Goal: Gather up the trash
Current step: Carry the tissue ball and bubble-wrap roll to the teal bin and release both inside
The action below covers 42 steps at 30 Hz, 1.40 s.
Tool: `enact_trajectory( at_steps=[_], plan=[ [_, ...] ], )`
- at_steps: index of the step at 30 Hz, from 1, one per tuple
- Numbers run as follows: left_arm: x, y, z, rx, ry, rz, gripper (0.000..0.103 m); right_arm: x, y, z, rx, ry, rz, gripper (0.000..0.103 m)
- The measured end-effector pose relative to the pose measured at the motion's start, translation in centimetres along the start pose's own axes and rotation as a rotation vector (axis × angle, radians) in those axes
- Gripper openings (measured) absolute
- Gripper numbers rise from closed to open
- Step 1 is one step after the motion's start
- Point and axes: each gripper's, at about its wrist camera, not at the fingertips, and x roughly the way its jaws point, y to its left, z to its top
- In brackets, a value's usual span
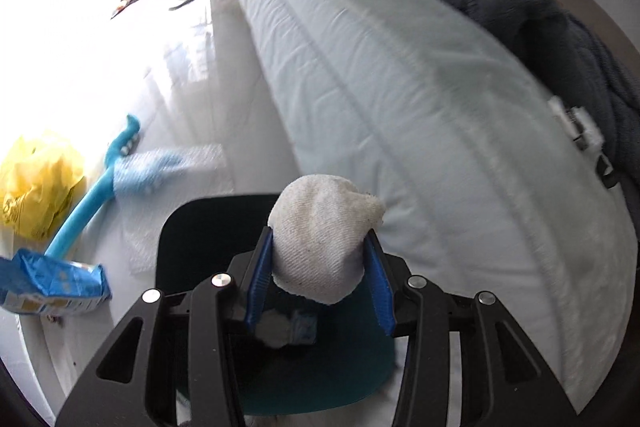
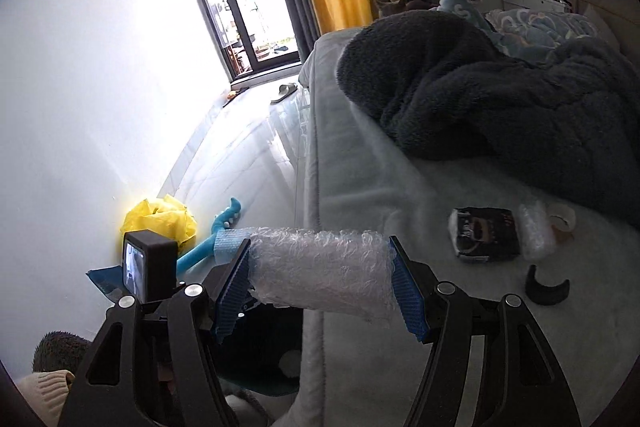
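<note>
My left gripper (image 1: pixel 318 247) is shut on a crumpled white cloth wad (image 1: pixel 324 231) and holds it above a dark teal trash bin (image 1: pixel 208 227) on the floor beside the bed. The bin has some white and blue trash inside (image 1: pixel 292 327). My right gripper (image 2: pixel 320 275) is shut on a roll of bubble wrap (image 2: pixel 324 267), held over the bed's edge, with the bin (image 2: pixel 260 355) below to the left. A dark snack packet (image 2: pixel 486 233), more bubble wrap (image 2: pixel 534 227) and a black curved piece (image 2: pixel 546 289) lie on the bed.
The white mattress (image 1: pixel 400 87) with a dark fleece blanket (image 2: pixel 500 95) fills the right. On the floor by the wall lie a yellow plastic bag (image 1: pixel 36 183), a blue long-handled brush (image 1: pixel 100 183) and a blue wrapper (image 1: pixel 52 283). A slipper (image 2: pixel 284 93) lies near the balcony door.
</note>
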Motion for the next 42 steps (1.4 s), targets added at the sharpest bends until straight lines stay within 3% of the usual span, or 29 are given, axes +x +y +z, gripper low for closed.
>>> enact_trajectory(
  at_steps=[13, 18, 21, 29, 42],
  plan=[
    [3.5, 5.2, -2.8, -0.049, 0.227, -0.002, 0.048, 5.4, 4.8, -0.3, -0.044, 0.085, 0.051, 0.066],
    [3.8, 6.6, -3.8, -0.079, 0.292, -0.053, 0.066, 7.2, 5.4, -0.9, -0.053, 0.123, 0.041, 0.066],
    [3.1, 7.1, -4.0, -0.069, 0.290, -0.053, 0.072, 8.3, 6.0, -1.2, -0.060, 0.143, 0.039, 0.066],
    [1.4, 10.2, -4.1, -0.109, 0.260, -0.038, 0.074, 11.3, 7.1, -2.6, -0.096, 0.219, 0.031, 0.066],
    [-3.0, 14.1, -3.1, -0.117, 0.115, -0.015, 0.075, 17.3, 9.1, -5.6, -0.118, 0.352, 0.035, 0.066]
  ],
)
